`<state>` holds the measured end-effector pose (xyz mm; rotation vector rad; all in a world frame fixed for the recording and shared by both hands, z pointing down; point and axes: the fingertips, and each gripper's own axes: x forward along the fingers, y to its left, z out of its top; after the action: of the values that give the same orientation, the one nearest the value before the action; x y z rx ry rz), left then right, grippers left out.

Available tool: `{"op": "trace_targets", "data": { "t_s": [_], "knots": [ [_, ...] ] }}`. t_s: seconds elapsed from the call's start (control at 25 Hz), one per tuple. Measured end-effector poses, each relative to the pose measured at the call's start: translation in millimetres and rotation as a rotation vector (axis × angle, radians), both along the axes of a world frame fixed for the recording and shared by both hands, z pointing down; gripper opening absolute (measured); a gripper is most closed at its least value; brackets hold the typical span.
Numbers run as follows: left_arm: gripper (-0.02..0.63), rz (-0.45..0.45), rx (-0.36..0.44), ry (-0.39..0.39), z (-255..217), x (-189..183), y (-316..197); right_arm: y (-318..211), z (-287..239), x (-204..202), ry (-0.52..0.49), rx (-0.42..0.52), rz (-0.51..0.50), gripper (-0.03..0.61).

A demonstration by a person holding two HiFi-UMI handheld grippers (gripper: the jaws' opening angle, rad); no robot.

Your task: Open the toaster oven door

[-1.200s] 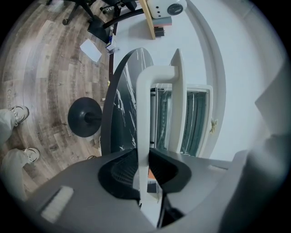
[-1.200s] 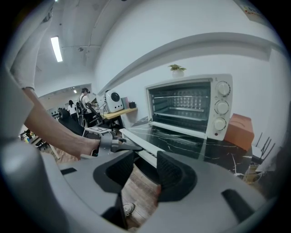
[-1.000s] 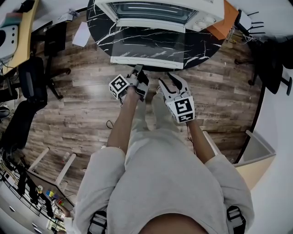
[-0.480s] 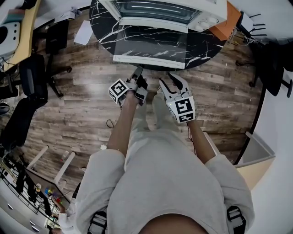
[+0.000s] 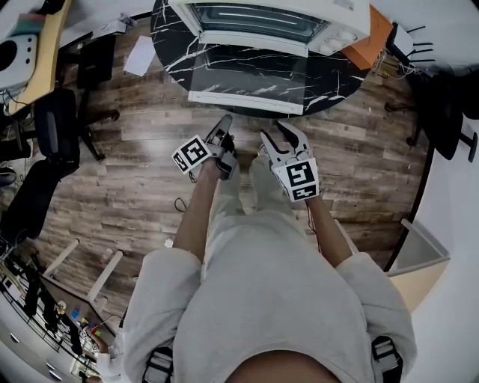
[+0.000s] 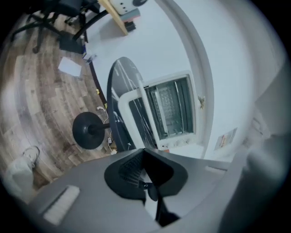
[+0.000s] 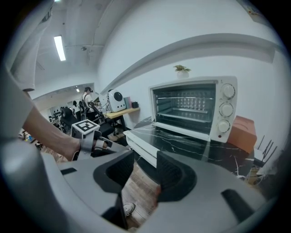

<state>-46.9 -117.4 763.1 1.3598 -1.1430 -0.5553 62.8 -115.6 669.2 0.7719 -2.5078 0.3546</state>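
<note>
Two tools hang short of the near edge of the surface point(image 5: 344, 71), over the floor point(image 5: 112, 172), touching nothing. Your left tool point(image 5: 224, 124) is clenched on nothing. Your right tool point(image 5: 276, 135) stands released, jaws apart and empty. The toaster oven point(image 5: 262, 19) sits toward the far edge of the surface. Its door point(image 5: 247, 75) already lies folded down flat, reaching the near edge. The task therefore appears complete, which would explain why both tools are held clear.

No word, brand or number can be read. The left white marker cube point(image 5: 191, 155) and the right white marker cube point(image 5: 299, 178) carry only black square patterns, no letters; the small pale label point(image 6: 226, 138) on the white wall point(image 6: 227, 68) is too blurred to read
</note>
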Motion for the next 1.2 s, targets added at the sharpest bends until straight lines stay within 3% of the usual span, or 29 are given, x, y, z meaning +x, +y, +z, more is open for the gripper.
{"op": "trace_targets", "data": {
  "t_s": [0.48, 0.72, 0.92, 1.2],
  "knots": [
    [0.009, 0.435, 0.205, -0.633, -56.7, 16.8, -6.9, -16.5, -12.1, 4.3, -0.006, 0.013, 0.047, 0.158],
    [0.009, 0.567, 0.322, -0.917, -89.2, 26.3, -9.8, -23.1, -22.8, 5.0, -0.018, 0.029, 0.071, 0.143],
    [0.009, 0.581, 0.392, -1.038, -114.4, 23.4, -13.7, -29.8, -34.6, 6.5, -0.029, 0.048, 0.098, 0.125],
    [0.011, 0.530, 0.439, -1.041, -144.6, 16.0, -23.5, -40.9, -55.0, 6.8, -0.042, 0.087, 0.130, 0.049]
  ]
}}
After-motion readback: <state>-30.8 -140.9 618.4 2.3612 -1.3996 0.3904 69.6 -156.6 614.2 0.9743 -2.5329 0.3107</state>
